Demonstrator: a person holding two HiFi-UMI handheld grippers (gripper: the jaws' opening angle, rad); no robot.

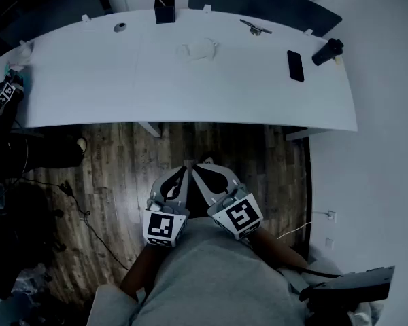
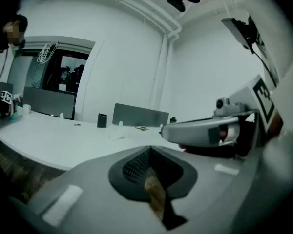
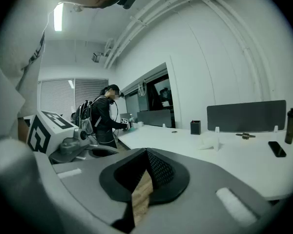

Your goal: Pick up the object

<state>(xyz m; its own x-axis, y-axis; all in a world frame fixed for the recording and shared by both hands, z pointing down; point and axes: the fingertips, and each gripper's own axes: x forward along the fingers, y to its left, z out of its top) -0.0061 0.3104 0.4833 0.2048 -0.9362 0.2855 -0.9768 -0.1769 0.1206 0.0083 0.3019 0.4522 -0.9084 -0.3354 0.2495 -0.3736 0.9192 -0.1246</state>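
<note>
A small white object [image 1: 198, 49] lies near the middle of the long white desk [image 1: 156, 94]; it also shows as the pale lump [image 3: 209, 141] in the right gripper view and as a faint white thing [image 2: 118, 136] in the left gripper view. Both grippers hang side by side close to my body, over the wooden floor and well short of the desk. My left gripper [image 1: 184, 169] is shut with nothing in it, its jaws meeting at a point [image 2: 149, 151]. My right gripper [image 1: 196, 168] is likewise shut and empty [image 3: 146, 153].
On the desk stand a black pen holder [image 1: 164, 9], a black phone [image 1: 295, 65], a dark bottle [image 1: 326, 51] and a metal item [image 1: 256, 28]. A person [image 3: 100, 121] stands at the desk's left end. Cables [image 1: 81, 212] lie on the floor.
</note>
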